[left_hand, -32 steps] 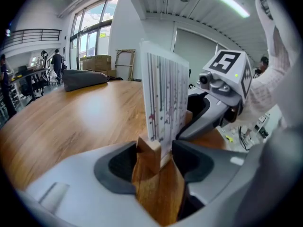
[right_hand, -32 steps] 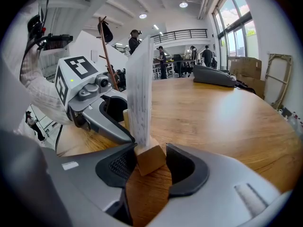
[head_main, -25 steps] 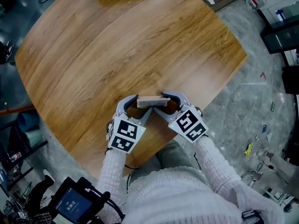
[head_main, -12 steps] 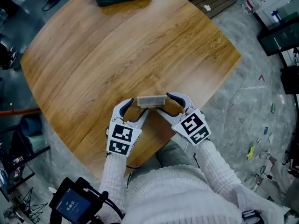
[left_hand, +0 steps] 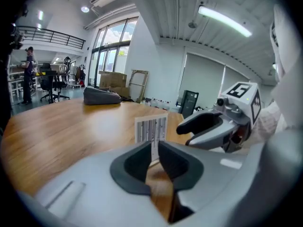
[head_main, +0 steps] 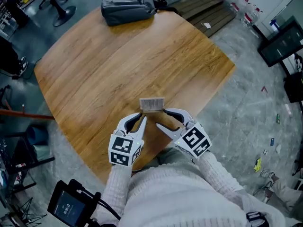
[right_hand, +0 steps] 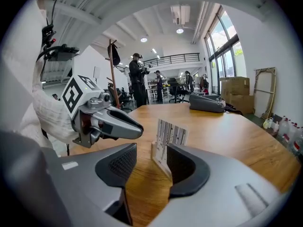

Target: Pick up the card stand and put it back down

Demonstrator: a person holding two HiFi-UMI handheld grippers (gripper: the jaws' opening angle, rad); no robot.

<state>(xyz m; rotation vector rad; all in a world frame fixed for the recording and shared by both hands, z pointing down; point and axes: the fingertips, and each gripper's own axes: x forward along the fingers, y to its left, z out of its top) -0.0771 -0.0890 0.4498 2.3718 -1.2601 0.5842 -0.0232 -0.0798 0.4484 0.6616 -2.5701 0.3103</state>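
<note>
**Card stand on the tabletop, both tools off it**

I see the card stand [head_main: 152, 103] upright on the wooden tabletop [head_main: 118, 56], close to the near edge, with a striped card rising from its base. Neither tool has hold of it. My left tool [head_main: 141, 119] sits just short of the stand, towards its left end. Its jaws have just been closing and are almost together, with only a narrow slit between the pads and nothing in it. In the left gripper view the card shows through that slit, beyond the tips. My right tool [head_main: 161, 118] is just beside the stand's right end. Its jaws have just been closing a little yet are wide apart and empty, with the stand ahead of the tips. Whether its far finger touches the stand I cannot tell. A dark bag [head_main: 128, 6] lies at the far edge of the tabletop, well apart from the stand
</note>
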